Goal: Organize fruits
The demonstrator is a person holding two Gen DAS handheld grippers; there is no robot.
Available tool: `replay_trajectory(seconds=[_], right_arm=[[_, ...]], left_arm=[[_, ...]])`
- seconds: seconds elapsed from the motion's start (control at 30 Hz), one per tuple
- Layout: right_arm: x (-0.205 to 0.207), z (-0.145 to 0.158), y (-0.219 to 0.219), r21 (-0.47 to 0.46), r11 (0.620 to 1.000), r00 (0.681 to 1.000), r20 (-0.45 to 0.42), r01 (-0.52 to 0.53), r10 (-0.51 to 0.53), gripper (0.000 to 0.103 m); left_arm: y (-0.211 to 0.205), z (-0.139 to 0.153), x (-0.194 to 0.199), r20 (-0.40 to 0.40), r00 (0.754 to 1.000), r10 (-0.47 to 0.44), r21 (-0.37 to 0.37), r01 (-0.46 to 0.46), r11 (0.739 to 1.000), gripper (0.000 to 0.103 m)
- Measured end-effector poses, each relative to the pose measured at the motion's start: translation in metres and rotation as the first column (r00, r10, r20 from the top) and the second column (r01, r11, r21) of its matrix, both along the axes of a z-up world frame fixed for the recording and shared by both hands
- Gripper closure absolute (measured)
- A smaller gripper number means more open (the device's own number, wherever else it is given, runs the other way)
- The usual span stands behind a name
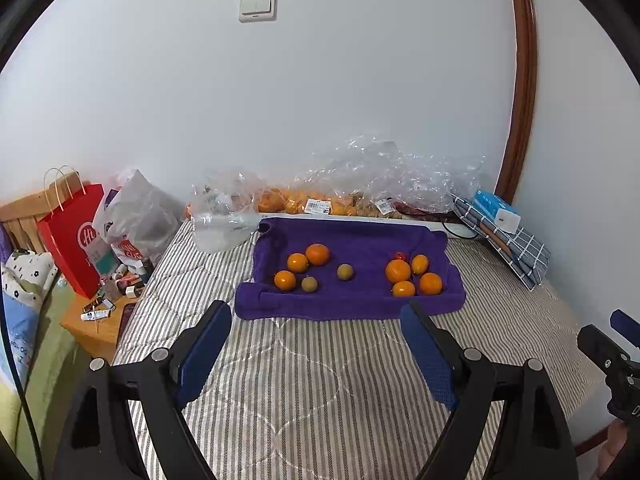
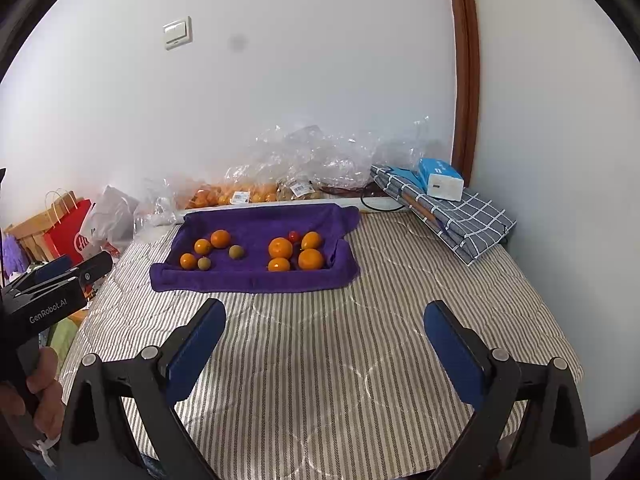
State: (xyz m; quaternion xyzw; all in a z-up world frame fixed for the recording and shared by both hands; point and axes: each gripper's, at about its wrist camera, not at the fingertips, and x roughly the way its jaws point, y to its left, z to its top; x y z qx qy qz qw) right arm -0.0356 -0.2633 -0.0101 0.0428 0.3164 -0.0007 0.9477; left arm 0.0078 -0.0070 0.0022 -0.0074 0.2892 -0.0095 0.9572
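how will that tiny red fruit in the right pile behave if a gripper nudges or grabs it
The small red fruit looks round and smooth, so it would probably roll if nudged, though the purple towel may slow it. It looks far smaller than the oranges touching it, so wide pads may bump those first. Likely light, maybe squashable.

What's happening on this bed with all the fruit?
A person is holding a two-finger gripper in each hand, about to sort fruit. Both the left gripper and right gripper hover open and empty over the striped bedcover. On the purple towel lie oranges, two greenish-brown fruits and a small red one, all untouched.
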Motion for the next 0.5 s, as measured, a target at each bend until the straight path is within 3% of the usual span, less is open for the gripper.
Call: replay_trajectory(seconds=[0.5], right_arm=[[0.0028,-0.0008,0.0075,-0.008,1.000,1.000,-0.005,-0.013,0.013,0.005]], left_arm=[[-0.0006,-0.0011,0.0001,0.002,1.000,0.000,0.002,0.000,1.000,0.017]])
